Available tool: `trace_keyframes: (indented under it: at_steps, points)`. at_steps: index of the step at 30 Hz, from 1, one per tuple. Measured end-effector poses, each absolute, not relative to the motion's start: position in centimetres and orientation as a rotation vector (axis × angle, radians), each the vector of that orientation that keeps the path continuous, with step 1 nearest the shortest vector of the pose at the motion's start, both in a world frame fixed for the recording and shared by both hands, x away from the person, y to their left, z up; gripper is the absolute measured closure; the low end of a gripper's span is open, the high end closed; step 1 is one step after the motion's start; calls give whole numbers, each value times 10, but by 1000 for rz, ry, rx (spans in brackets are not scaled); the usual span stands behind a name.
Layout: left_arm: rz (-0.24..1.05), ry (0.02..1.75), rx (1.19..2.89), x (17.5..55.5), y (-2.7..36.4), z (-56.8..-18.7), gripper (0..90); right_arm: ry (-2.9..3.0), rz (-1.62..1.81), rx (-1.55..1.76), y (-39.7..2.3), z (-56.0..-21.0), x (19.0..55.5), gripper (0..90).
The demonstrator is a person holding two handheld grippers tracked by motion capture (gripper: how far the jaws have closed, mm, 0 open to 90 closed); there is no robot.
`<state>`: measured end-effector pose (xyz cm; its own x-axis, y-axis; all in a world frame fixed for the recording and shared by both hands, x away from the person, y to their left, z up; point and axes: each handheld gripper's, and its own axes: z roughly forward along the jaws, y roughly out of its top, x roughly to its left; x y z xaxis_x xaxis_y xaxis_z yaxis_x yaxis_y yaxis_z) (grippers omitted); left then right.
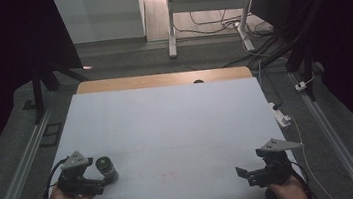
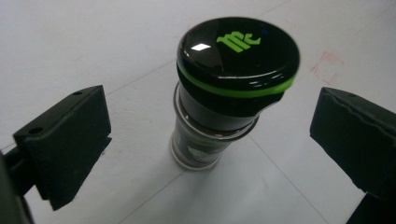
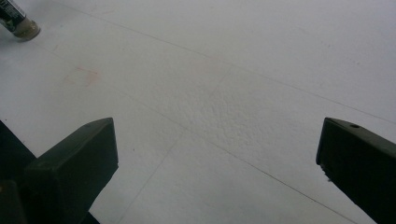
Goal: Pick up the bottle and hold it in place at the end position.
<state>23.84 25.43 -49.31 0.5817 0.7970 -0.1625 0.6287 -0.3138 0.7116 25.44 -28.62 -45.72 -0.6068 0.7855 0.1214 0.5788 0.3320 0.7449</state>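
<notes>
Green logo (image 2: 238, 40) — bottle (image 2: 224, 93) cap

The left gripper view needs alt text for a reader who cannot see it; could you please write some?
A small jar with a glossy black lid, ringed and marked in green, stands upright on a white table. It sits between the open black jaws of the left gripper, which touch neither side of it.

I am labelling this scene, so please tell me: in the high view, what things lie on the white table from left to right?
left gripper → jar with a black lid, close beside its jaws → faint red mark → right gripper.
</notes>
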Motion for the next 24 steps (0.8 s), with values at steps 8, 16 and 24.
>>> trace_keyframes:
  at_steps: [8,16,24]
  points:
    - [284,1125,2145,246,246,-502,23,2342,1138,1227,-286,-457,254,0]
    - [296,1120,2181,247,246,-504,229,2347,1134,1213,-285,-457,254,0]
    - [295,1095,2212,247,246,-505,435,2351,1132,1202,-285,-457,253,0]
